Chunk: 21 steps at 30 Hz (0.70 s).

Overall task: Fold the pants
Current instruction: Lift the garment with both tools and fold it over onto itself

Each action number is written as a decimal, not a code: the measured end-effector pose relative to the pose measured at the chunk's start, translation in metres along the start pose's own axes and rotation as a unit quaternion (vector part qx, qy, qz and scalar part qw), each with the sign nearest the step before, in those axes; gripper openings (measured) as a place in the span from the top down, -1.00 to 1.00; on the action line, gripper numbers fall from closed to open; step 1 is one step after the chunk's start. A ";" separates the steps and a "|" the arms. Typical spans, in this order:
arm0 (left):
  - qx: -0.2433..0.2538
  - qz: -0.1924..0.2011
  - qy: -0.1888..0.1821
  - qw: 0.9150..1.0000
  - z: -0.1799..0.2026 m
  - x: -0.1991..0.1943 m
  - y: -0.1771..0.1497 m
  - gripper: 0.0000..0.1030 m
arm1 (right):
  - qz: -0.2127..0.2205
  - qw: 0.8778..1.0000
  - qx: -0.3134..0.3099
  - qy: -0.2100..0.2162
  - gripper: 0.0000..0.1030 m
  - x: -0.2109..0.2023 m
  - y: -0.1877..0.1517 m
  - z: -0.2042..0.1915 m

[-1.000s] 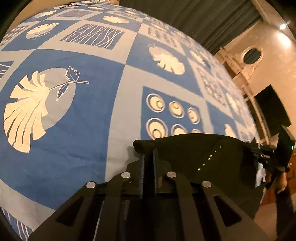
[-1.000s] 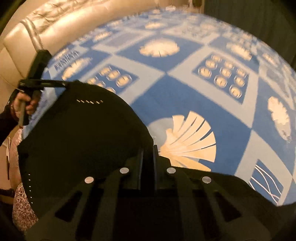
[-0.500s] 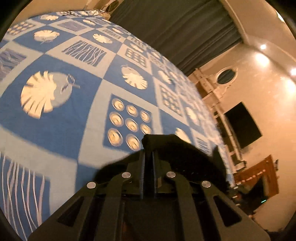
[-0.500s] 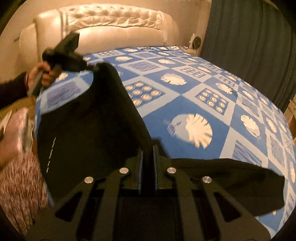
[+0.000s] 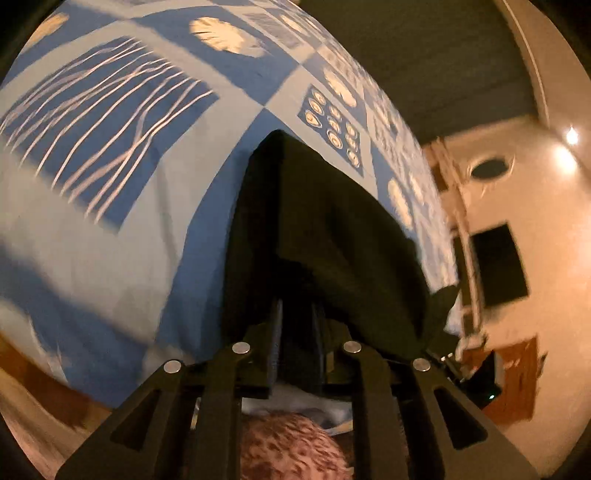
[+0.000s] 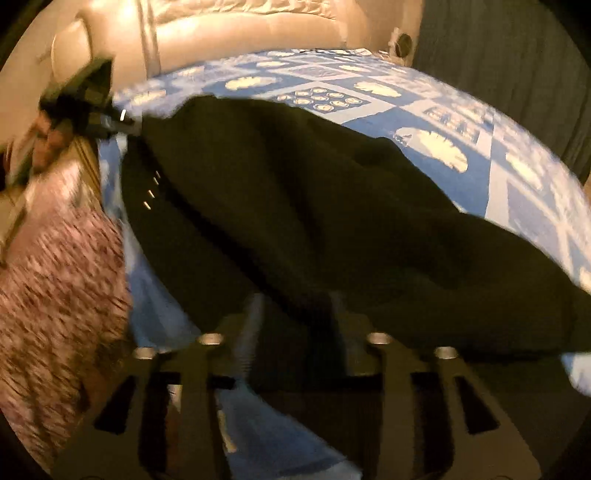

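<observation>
On the blue bedspread [image 5: 155, 258], black pants [image 6: 314, 206] stretch lengthwise between both slightly parted jaws.

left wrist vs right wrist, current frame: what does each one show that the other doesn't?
Left wrist only: a dark wall panel, a round wall ornament and a ceiling light.

Right wrist only: the cream tufted headboard, the left gripper at the pants' far corner, and white dashes on the fabric.

Both: the black pants over the blue patterned bedspread, dark curtains, and jaws slightly parted around fabric; the right gripper is motion-blurred.
</observation>
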<state>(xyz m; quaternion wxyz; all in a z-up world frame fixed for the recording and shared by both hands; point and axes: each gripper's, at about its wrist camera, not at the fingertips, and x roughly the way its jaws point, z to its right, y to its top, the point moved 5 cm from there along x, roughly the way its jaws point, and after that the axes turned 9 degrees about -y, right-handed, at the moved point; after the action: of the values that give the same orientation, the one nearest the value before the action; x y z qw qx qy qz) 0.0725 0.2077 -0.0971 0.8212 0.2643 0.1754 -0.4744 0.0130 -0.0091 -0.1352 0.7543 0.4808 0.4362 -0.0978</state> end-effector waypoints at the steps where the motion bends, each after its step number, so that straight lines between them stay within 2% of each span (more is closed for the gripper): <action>1: -0.006 0.011 -0.007 1.000 0.003 -0.003 -0.003 0.69 | 0.003 1.000 0.016 0.011 -0.20 -0.005 0.000 0.000; 2: -0.011 0.022 -0.016 1.000 0.007 -0.005 -0.008 0.66 | 0.005 0.999 0.030 0.018 -0.23 -0.010 0.001 0.001; 4: -0.016 0.038 -0.016 0.999 0.015 -0.007 -0.015 0.38 | 0.003 0.997 0.076 0.034 -0.25 -0.018 0.001 0.011; 5: -0.017 0.055 -0.022 0.998 0.021 -0.009 -0.016 0.31 | 0.000 0.994 0.098 0.043 -0.26 -0.019 0.001 0.016; 7: -0.018 0.064 -0.030 0.997 0.028 -0.006 -0.015 0.04 | 0.001 0.981 0.180 0.074 -0.29 -0.024 -0.001 0.036; 8: -0.017 0.067 -0.027 0.997 0.030 -0.002 -0.013 0.04 | 0.002 0.970 0.224 0.091 -0.30 -0.026 -0.004 0.047; 10: -0.019 0.070 -0.012 0.997 0.031 0.008 -0.013 0.04 | 0.003 0.937 0.324 0.132 -0.33 -0.026 -0.014 0.071; 12: -0.033 0.072 -0.004 0.997 0.028 0.017 -0.011 0.04 | 0.003 0.913 0.381 0.147 -0.33 -0.025 -0.024 0.088; 15: -0.076 0.084 -0.001 0.994 0.021 0.021 -0.013 0.04 | -0.002 0.885 0.438 0.157 -0.35 -0.024 -0.038 0.104; 18: -0.079 0.087 0.011 0.993 0.021 0.018 -0.023 0.03 | 0.001 0.857 0.486 0.172 -0.39 -0.023 -0.049 0.114; 21: -0.076 0.088 0.023 0.993 0.018 0.021 -0.025 0.03 | 0.004 0.842 0.509 0.176 -0.44 -0.022 -0.055 0.124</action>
<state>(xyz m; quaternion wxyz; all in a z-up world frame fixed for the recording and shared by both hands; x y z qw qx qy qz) 0.0618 0.1725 -0.1002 0.8734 0.2259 0.2056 -0.3792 0.0381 -0.1442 -0.1346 0.3143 0.8082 0.4485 -0.2166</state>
